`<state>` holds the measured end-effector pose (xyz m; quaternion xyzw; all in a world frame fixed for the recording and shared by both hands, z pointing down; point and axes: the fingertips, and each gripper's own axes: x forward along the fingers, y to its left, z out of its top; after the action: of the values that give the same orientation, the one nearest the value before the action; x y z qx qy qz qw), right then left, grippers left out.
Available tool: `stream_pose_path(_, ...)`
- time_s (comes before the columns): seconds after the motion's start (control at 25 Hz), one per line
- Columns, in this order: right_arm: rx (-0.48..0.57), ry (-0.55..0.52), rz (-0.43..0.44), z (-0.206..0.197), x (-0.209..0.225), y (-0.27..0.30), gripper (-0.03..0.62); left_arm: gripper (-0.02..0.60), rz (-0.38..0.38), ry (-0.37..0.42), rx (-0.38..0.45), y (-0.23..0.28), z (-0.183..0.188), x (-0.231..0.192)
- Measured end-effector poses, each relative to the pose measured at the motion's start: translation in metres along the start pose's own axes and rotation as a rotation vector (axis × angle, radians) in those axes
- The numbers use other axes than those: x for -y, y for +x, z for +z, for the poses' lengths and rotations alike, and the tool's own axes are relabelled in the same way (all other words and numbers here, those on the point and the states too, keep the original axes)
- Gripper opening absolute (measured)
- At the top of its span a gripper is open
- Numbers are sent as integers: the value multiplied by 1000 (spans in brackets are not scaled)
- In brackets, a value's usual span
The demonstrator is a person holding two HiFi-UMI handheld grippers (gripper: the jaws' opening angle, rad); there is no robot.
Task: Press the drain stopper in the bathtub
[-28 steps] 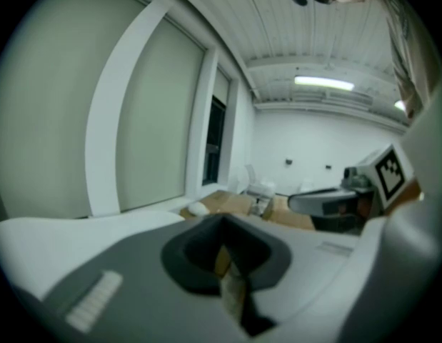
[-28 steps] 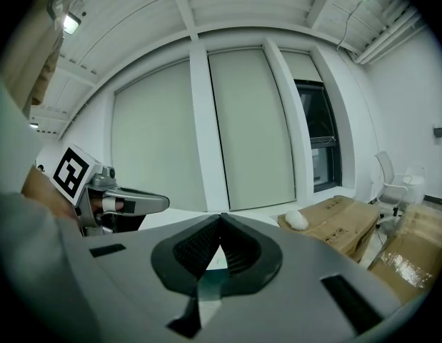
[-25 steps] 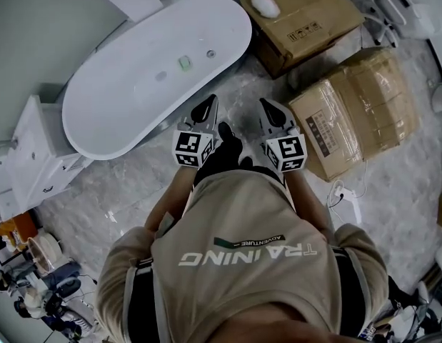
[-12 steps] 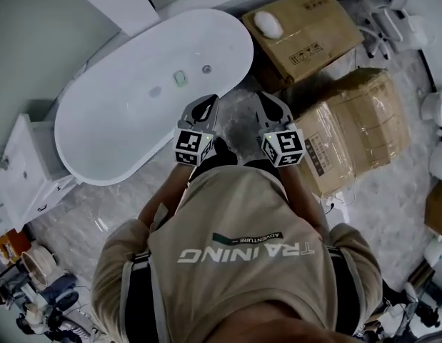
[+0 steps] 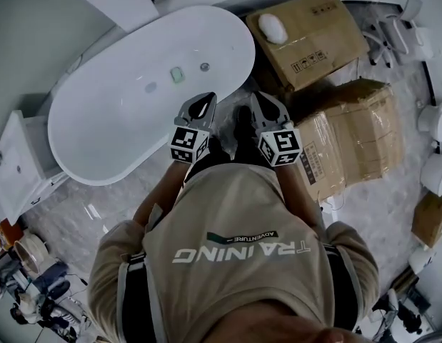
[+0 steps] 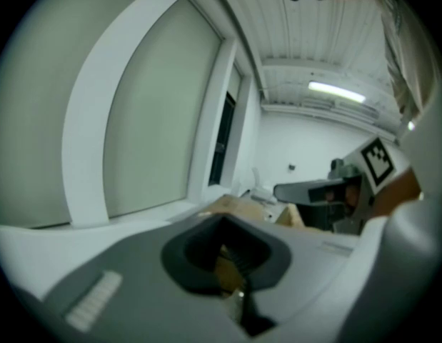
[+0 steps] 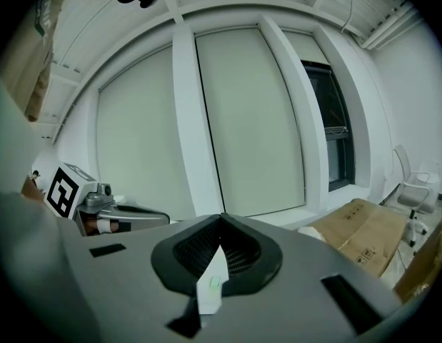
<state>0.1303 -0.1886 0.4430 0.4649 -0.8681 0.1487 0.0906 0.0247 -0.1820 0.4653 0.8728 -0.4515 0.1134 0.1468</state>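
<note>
The white oval bathtub (image 5: 99, 131) lies at the upper left of the head view. On its floor sit a small round grey drain stopper (image 5: 204, 66), a pale green square piece (image 5: 178, 74) and a faint grey oval (image 5: 151, 87). My left gripper (image 5: 207, 96) hovers at the tub's near rim, jaws together and empty. Beside it, over the marble floor, my right gripper (image 5: 255, 96) is also shut and empty. In both gripper views the closed jaws of the left gripper (image 6: 222, 220) and right gripper (image 7: 221, 217) point at windows and wall; the tub is out of sight there.
A cardboard box (image 5: 320, 31) with a white object (image 5: 273, 26) on top stands right of the tub. A wrapped box (image 5: 360, 131) stands close to my right arm. A white cabinet (image 5: 13, 166) is at the tub's left end, with clutter at the lower left.
The person has stepped closer to the tub, so its rim now reaches the left gripper's tip. Both grippers stayed shut and side by side.
</note>
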Motion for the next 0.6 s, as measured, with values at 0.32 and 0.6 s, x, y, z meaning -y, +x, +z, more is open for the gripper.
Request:
stream_pose_path(0.32,-10,-22,186,21,44,75,9,2,188,-10,10,48,32,-45)
stream_pose_path(0.6,-4,-24,293,52,93,145,8,2,320,-63,21,97,69,-86)
